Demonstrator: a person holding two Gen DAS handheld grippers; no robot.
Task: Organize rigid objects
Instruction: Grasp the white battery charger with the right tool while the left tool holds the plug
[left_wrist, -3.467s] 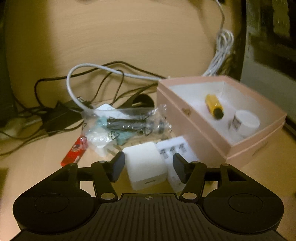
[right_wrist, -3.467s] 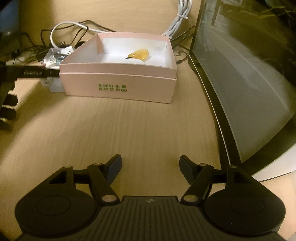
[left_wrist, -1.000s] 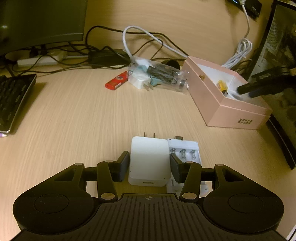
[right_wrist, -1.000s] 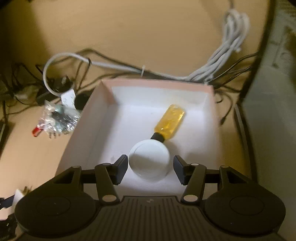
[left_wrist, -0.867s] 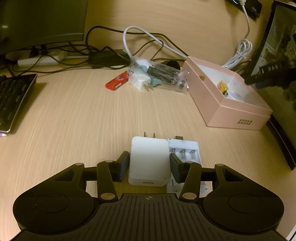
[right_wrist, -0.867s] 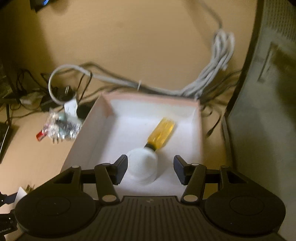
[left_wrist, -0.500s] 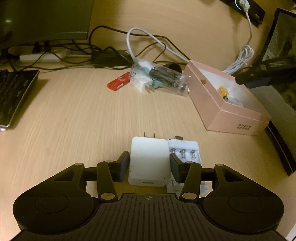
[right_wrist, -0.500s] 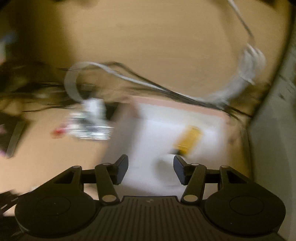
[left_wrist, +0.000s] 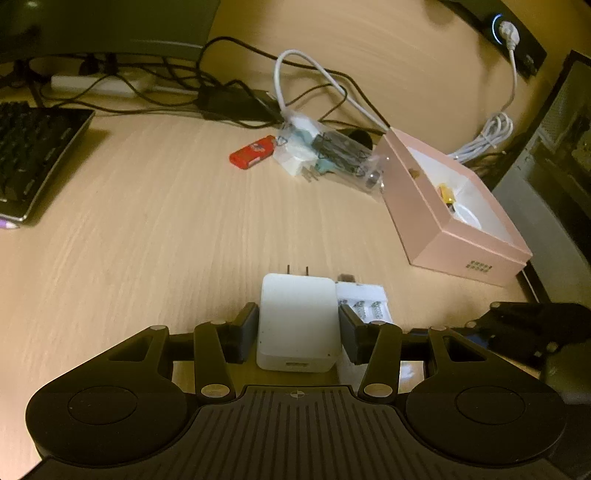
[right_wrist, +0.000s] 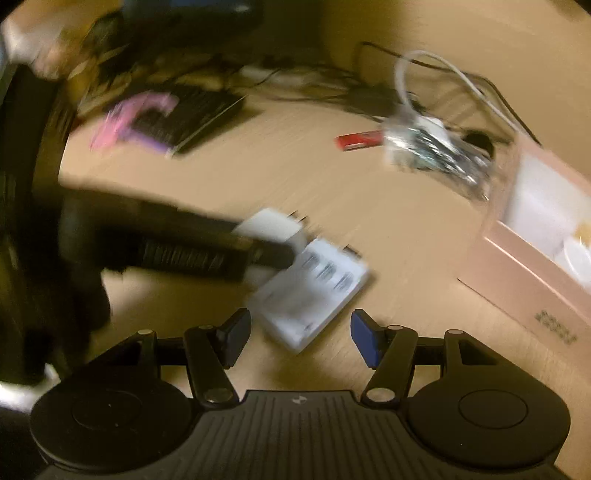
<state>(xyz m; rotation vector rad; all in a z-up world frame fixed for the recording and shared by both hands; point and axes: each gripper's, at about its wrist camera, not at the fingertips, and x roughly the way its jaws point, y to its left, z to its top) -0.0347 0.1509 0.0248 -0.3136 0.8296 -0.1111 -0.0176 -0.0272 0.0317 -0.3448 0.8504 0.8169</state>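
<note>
My left gripper (left_wrist: 297, 330) is shut on a white plug adapter (left_wrist: 297, 317), prongs pointing away, low over the desk. A white battery charger (right_wrist: 314, 288) lies right beside the adapter. My right gripper (right_wrist: 299, 332) has its jaws opening; the charger's near corner sits between the fingertips and the pads do not press on it. The right wrist view is blurred by motion. The pink box (left_wrist: 417, 206) stands at the right, holding a yellow-handled tool (left_wrist: 446, 194) and a white round jar (left_wrist: 469, 218).
A red USB stick (left_wrist: 253, 151) and a clear bag of clips and a plug (left_wrist: 332, 155) lie behind, among cables. A keyboard (left_wrist: 29, 147) is at the left. A dark screen (left_wrist: 546, 206) stands right of the box.
My right gripper has left the pink box, with the jar still inside, and swung left and down to the battery charger, its jaws wider. The left gripper has stayed put with the adapter.
</note>
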